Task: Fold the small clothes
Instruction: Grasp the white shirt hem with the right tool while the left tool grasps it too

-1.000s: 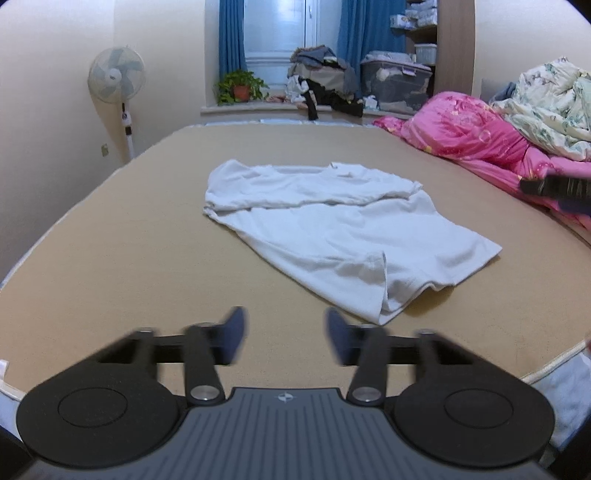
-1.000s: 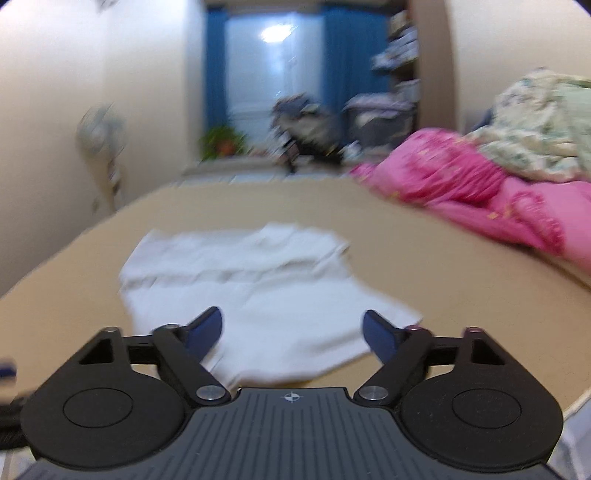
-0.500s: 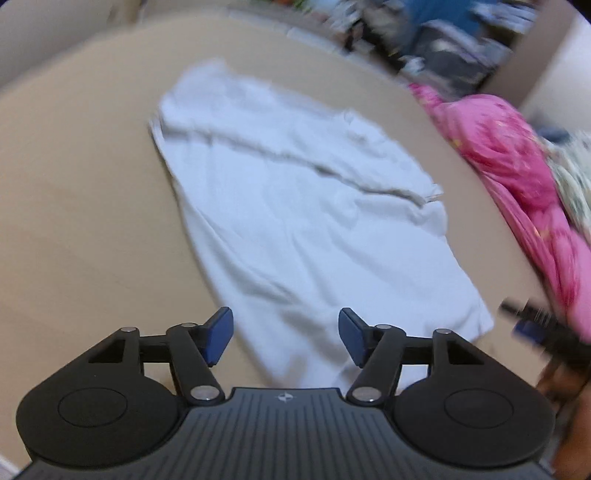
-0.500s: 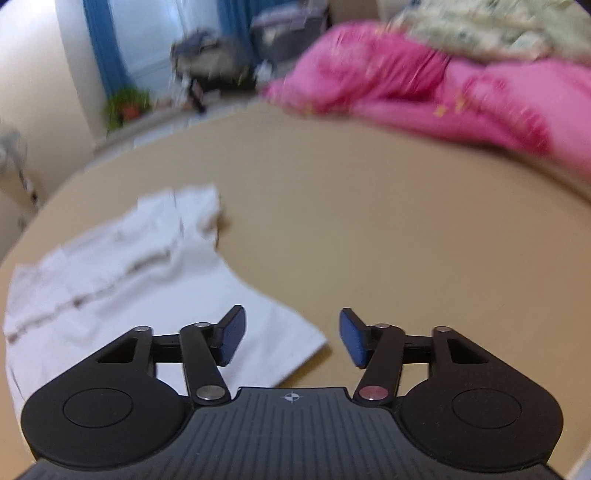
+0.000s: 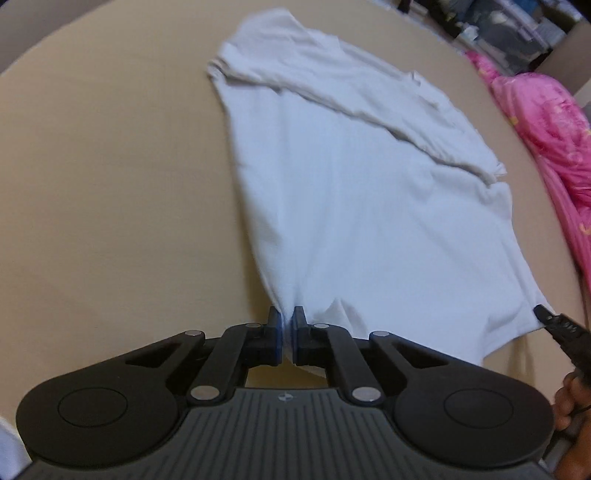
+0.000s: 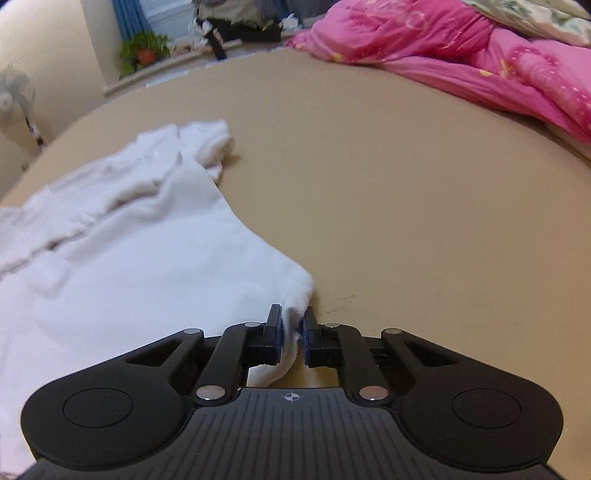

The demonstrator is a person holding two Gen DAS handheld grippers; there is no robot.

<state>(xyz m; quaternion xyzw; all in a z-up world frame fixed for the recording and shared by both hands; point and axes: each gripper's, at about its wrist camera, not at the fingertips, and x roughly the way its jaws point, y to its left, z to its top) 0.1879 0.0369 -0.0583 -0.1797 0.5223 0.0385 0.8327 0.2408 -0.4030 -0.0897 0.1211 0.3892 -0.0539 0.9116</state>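
Observation:
A white T-shirt (image 5: 362, 192) lies spread on the tan bed sheet (image 5: 110, 184), its far end folded over. My left gripper (image 5: 286, 325) is shut on the shirt's near left hem corner. My right gripper (image 6: 292, 325) is shut on the near right hem corner of the shirt (image 6: 129, 258), with cloth bunched between the pads. The right gripper's tip also shows in the left wrist view (image 5: 543, 316) at the shirt's right corner.
A pink quilt (image 6: 461, 62) is heaped along the right side of the bed, with a floral blanket (image 6: 535, 14) on it. A potted plant (image 6: 144, 51), piled clothes and blue curtains stand at the far window. A fan (image 6: 14, 99) stands at left.
Both grippers were open and above the bed; they have come down to the shirt's near hem and shut on its two corners.

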